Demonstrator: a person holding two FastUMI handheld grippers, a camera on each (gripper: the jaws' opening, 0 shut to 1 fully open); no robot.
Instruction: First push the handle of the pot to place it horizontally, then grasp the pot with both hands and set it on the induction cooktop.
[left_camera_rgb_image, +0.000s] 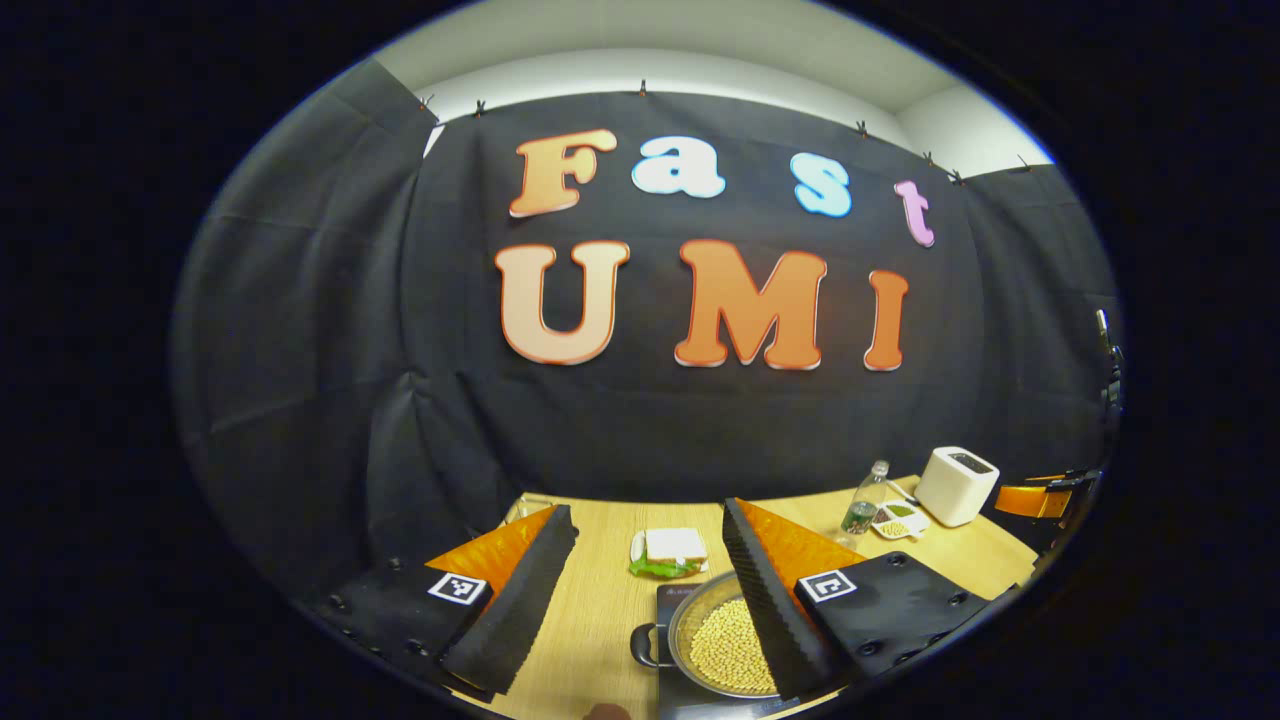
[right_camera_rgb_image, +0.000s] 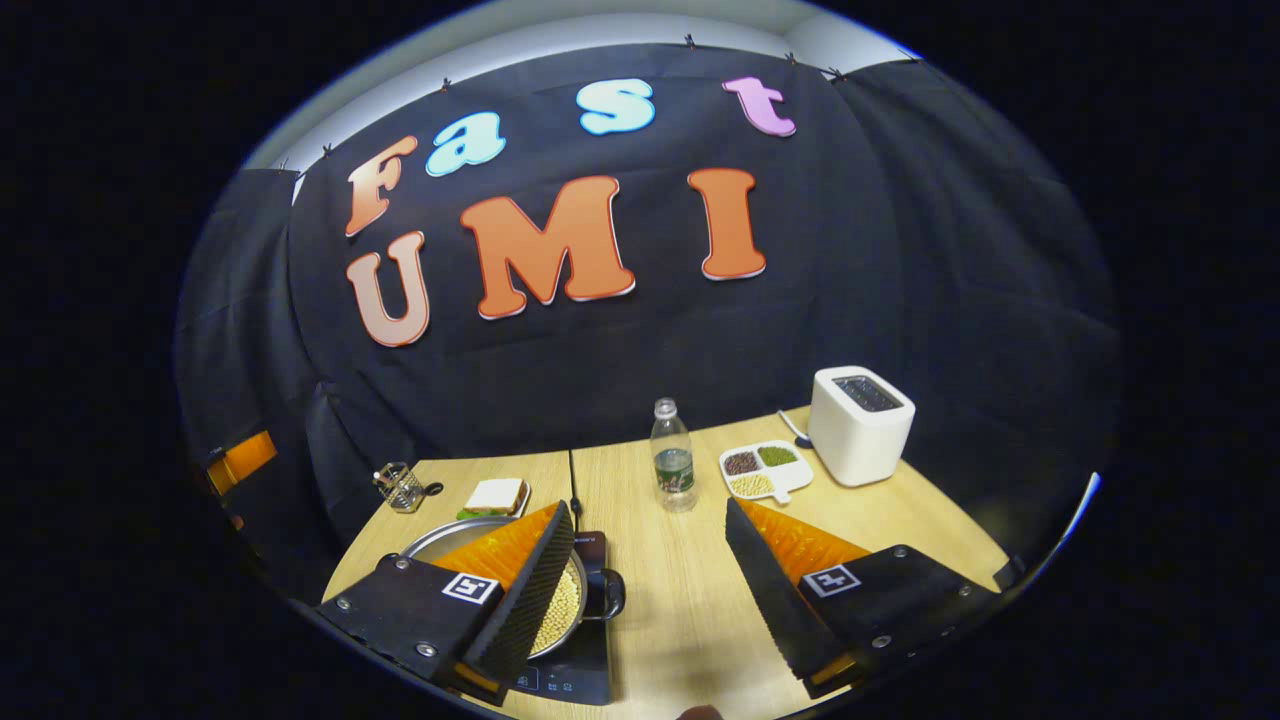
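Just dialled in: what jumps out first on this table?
A steel pot full of pale beans sits on the black cooktop at the near edge, both open grippers raised above it. Farther back stand a white toaster and a water bottle.

From my seat I see the pot (left_camera_rgb_image: 722, 640) as shiny brushed metal with a dark glossy handle (right_camera_rgb_image: 607, 594). The cooktop (right_camera_rgb_image: 570, 665) under it looks like smooth black glass. The surface (right_camera_rgb_image: 680, 590) is pale matt wood grain. At two o'clock, the toaster (right_camera_rgb_image: 858, 424) is smooth white plastic; at twelve, the bottle (right_camera_rgb_image: 672, 458) is clear plastic. Each tool's pads (left_camera_rgb_image: 765, 600) look ridged.
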